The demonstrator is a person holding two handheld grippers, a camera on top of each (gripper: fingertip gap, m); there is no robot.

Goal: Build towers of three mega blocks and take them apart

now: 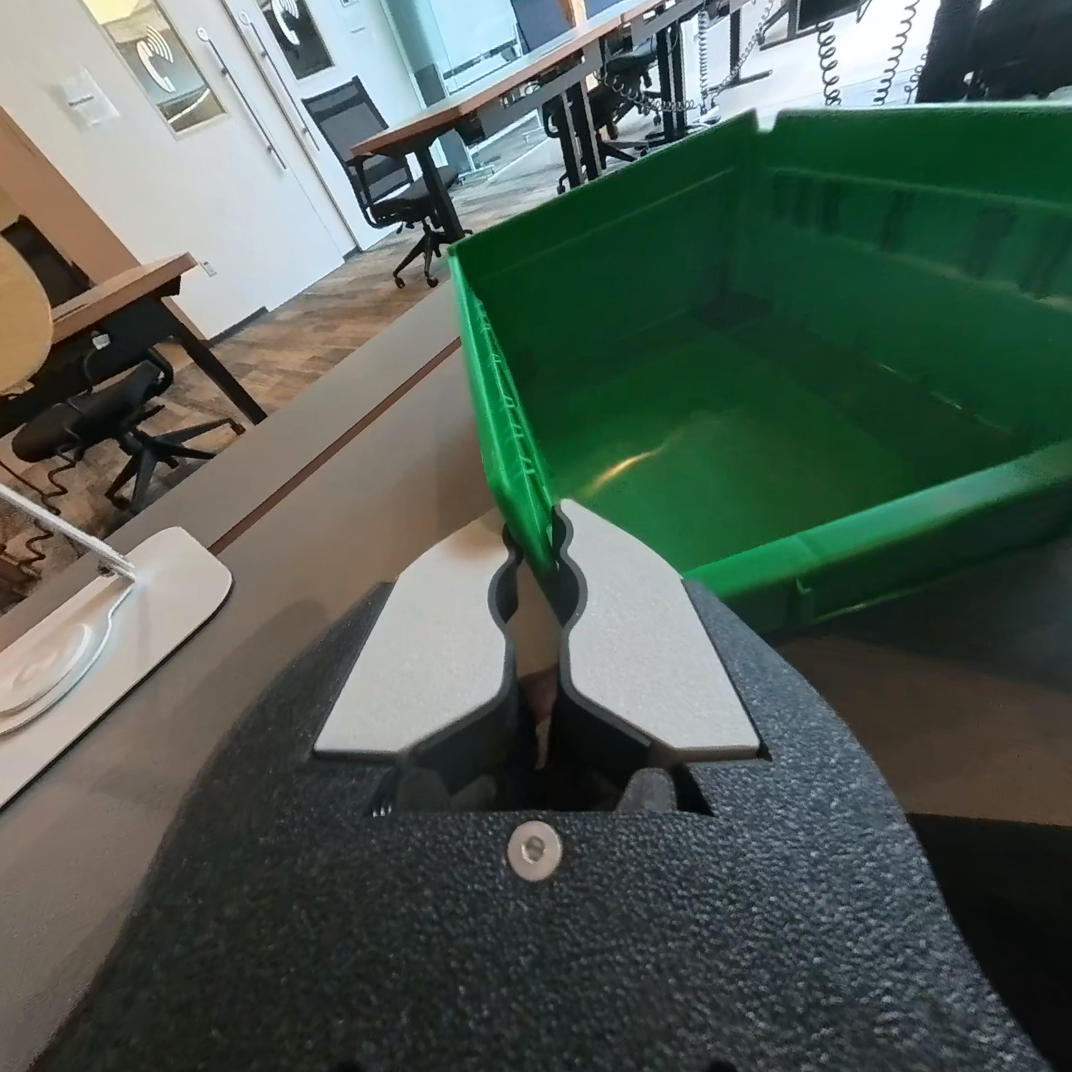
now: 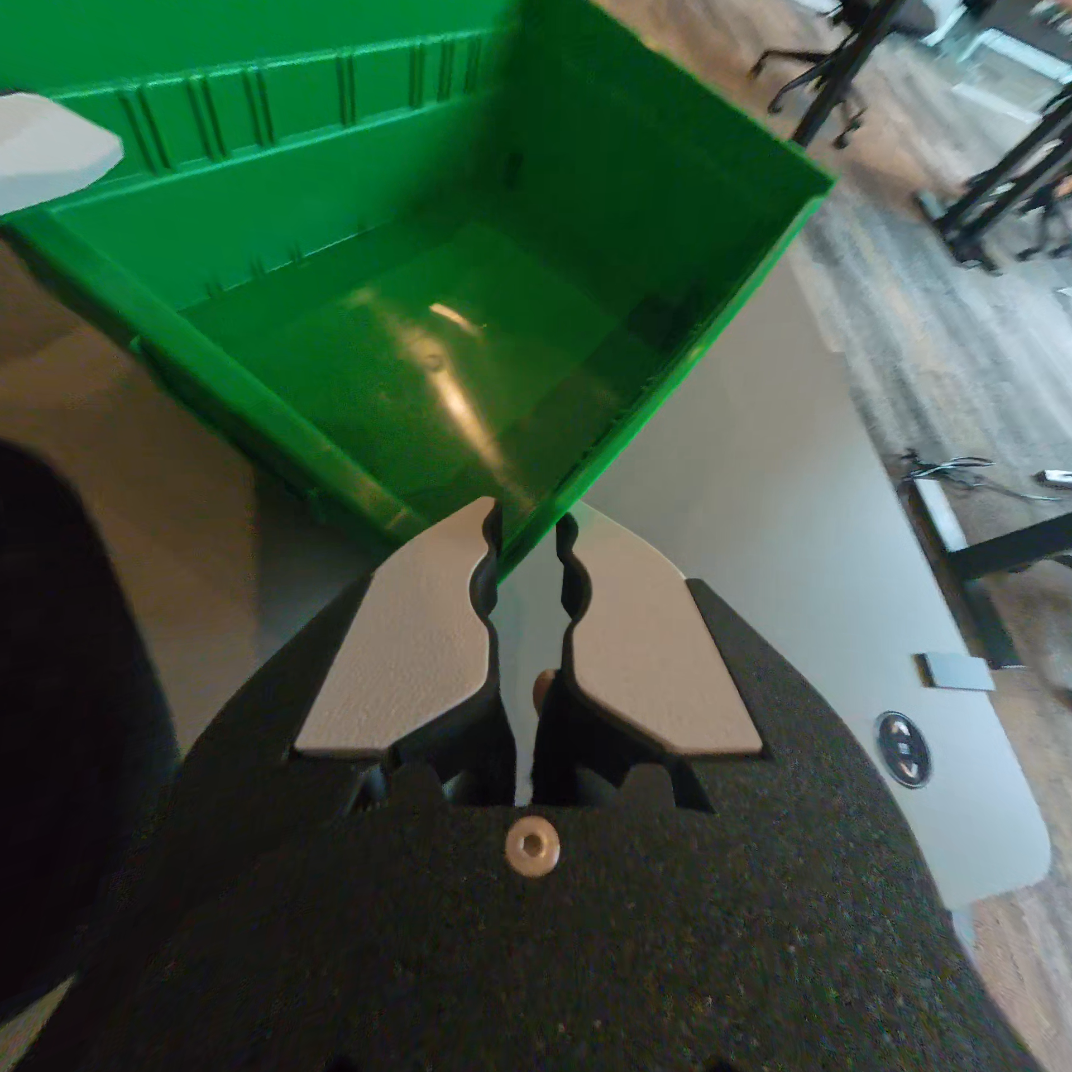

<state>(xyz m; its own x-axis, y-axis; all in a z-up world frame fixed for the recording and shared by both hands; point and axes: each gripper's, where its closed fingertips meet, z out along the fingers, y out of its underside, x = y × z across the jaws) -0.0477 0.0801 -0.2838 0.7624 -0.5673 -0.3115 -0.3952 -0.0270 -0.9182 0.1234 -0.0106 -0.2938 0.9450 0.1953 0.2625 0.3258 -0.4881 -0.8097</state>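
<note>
A green plastic bin (image 1: pixel 754 435) sits tilted over the grey table, and its inside is empty. No mega blocks show in either view. My left gripper (image 1: pixel 536 536) is shut on the bin's left side wall near the front corner. My right gripper (image 2: pixel 525 522) grips the rim of the bin's (image 2: pixel 406 348) right side wall; its left finger presses the wall, and a narrow gap shows beside its right finger. One pale finger of the left gripper (image 2: pixel 52 151) shows at the far left of the right wrist view.
A white monitor stand base (image 1: pixel 116 609) lies on the grey table (image 1: pixel 348 464) to the left of the bin. The table's right edge (image 2: pixel 870 522) has a round desk control (image 2: pixel 902 748). Office chairs (image 1: pixel 400 191) and desks stand beyond. Spacing between my two grippers at the tips: around 20 cm.
</note>
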